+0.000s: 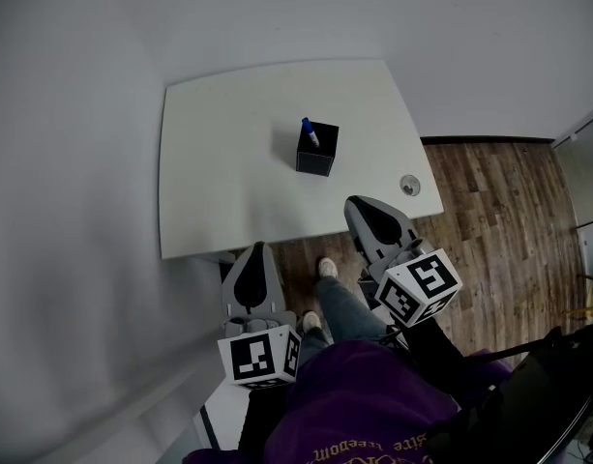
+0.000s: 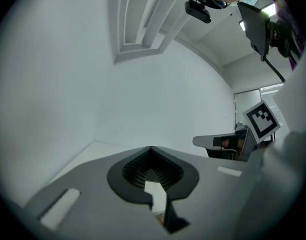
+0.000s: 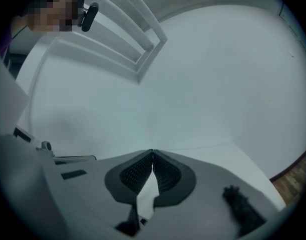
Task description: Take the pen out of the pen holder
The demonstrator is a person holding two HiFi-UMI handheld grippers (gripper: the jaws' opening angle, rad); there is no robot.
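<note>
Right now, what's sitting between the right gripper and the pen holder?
Nothing: in the head view, only bare table separates the right gripper from the pen holder. A small round disc lies off to the side, outside that stretch.

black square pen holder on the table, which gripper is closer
Right. The right gripper is at the white table's near edge, right of the black square pen holder; the left gripper is farther back, off it.
</note>
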